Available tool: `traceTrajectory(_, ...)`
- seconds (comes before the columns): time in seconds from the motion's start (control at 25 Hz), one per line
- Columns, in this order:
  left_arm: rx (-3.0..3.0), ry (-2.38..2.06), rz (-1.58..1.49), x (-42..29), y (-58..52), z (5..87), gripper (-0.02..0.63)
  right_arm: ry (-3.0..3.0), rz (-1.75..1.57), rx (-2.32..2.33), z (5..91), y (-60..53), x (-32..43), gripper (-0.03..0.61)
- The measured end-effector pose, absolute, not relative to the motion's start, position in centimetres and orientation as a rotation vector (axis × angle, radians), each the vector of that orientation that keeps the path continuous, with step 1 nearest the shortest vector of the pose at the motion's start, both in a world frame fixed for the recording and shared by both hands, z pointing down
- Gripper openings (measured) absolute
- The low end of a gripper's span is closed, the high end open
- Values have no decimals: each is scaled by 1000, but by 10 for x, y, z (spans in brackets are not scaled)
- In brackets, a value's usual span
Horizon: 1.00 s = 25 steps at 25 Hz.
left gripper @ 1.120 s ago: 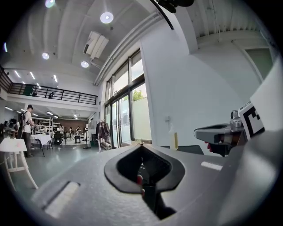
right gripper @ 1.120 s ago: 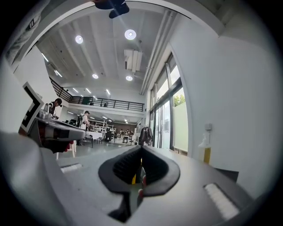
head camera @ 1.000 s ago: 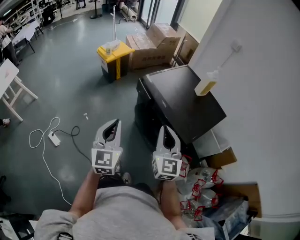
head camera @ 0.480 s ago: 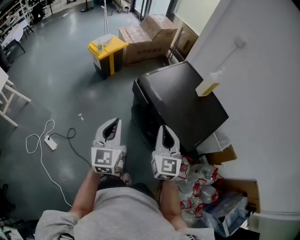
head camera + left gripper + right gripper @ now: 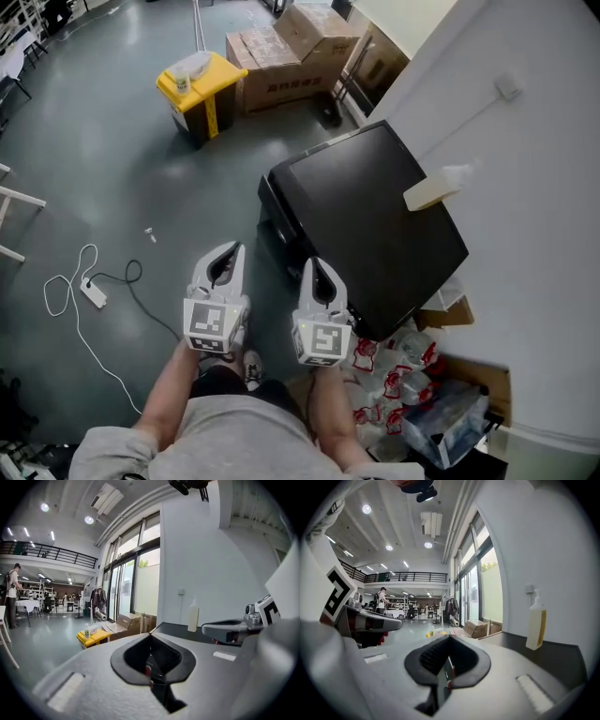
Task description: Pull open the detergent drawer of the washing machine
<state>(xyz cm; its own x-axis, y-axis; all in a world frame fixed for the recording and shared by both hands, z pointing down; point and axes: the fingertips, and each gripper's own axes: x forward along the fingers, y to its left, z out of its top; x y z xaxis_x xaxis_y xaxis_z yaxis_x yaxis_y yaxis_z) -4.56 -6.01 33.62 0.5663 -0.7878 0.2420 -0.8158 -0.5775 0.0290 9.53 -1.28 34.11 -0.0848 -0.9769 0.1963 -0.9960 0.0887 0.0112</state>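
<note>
Across most of the head view spreads a grey floor (image 5: 103, 178), with a white wall (image 5: 544, 234) running down the right side. Against that wall stands the black washing machine (image 5: 375, 225), seen from steeply above, so its flat top fills most of what shows and its front face is a narrow dark strip facing the person; the detergent drawer cannot be made out on that strip. Beyond the machine lie stacked cardboard boxes (image 5: 281, 66), and beside them a yellow bin (image 5: 197, 84). A heap of clear and red packaging (image 5: 403, 375) sits by the machine's near corner. The left gripper (image 5: 231, 251) is held over the floor, apart from the machine, its jaws pressed together with nothing between them. The right gripper (image 5: 310, 266) is just beside the machine's near front corner, its jaws likewise together and empty. A pale bottle (image 5: 433, 192) stands on the machine's top near the wall. A white cable (image 5: 70, 291) with a power strip (image 5: 93, 293) lies on the floor at the left.
</note>
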Motion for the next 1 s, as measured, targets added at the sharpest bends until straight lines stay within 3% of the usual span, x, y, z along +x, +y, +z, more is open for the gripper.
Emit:
traceTrajectory(0.44, 2587, -1232, 376, -13, -134, 433, 11, -2112, 361, 2015, 428, -70, 109, 5)
traceTrajectory(1.0, 2497, -1124, 421, 9, -150, 541, 11, -2029, 498, 1992, 525, -72, 111, 5)
